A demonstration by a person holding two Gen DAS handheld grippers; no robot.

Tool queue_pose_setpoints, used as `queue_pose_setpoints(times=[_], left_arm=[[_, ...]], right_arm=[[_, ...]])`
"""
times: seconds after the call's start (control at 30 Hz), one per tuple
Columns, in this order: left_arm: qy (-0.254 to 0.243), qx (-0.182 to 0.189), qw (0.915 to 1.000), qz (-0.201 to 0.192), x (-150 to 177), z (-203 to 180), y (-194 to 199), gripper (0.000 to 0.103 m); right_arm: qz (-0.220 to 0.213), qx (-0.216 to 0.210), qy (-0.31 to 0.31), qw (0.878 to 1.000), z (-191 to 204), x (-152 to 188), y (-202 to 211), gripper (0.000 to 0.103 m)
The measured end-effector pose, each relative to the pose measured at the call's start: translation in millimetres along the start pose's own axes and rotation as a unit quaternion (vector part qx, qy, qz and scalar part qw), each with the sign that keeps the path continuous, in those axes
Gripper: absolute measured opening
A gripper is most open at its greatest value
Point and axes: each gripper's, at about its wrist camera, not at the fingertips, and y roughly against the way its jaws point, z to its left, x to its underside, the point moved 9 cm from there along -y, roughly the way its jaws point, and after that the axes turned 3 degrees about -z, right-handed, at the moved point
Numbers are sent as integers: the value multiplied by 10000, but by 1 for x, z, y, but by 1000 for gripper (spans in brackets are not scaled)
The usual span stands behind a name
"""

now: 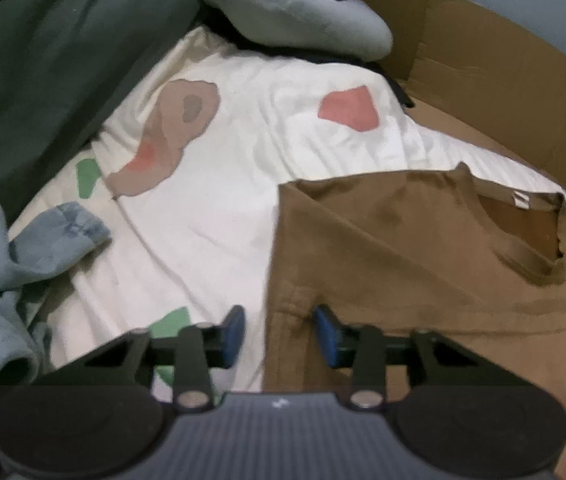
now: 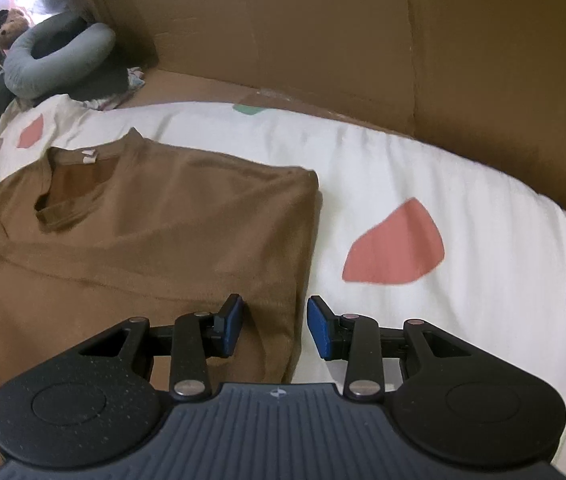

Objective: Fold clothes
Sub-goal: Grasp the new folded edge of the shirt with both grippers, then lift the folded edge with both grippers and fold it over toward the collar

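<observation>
A brown T-shirt point(image 1: 423, 256) is laid flat, partly folded, on a white bed sheet point(image 1: 219, 240) printed with pink, green and tan patches; its neckline with a small white label is turned toward the far side of the bed. In the left wrist view, the left gripper point(image 1: 279, 330) is positioned over the shirt's left folded edge, which is seen between the two blue pads; the jaws are released, with a clear gap on both sides, and no fabric is seen to be pinched. In the right wrist view, the right gripper point(image 2: 273, 326) is positioned over the shirt's right folded edge point(image 2: 303, 264), one pad above the brown cloth and the other above the sheet; these jaws are likewise parted and nothing is grasped. Whether either pad touches the cloth cannot be told. A flattened cardboard box point(image 2: 323, 40) is stood up along the far side of the bed. A grey curved pillow point(image 2: 55, 60) is noted at the far left corner, with a small plush toy point(image 2: 7, 26) just beside it. A dark green fabric point(image 1: 43, 60) is recorded at the left of the bed, and a crumpled light blue garment point(image 1: 15, 256) is lying near the left gripper, apart from the shirt.
</observation>
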Motion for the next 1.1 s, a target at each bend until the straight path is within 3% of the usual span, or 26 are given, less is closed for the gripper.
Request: queue_pose_setpoints(times=[0.07, 0.13, 0.23, 0.53, 1.1], left_arm=[[-244, -39, 9997, -36, -1, -4, 2, 25], [-335, -94, 9994, -45, -1, -5, 4, 16], [-309, -103, 9995, -24, -2, -4, 7, 10], [-606, -357, 9958, -591, -16, -12, 40, 7], [-196, -395, 9937, -1026, -71, -9, 54, 7]], right_arm=[[-78, 132, 110, 9998, 2, 1, 2, 21], [-115, 194, 89, 9997, 1, 1, 4, 11], [-150, 214, 63, 9996, 1, 1, 6, 4], [-446, 354, 86, 9983, 4, -11, 27, 3], [-1075, 544, -123, 9926, 0, -64, 53, 3]])
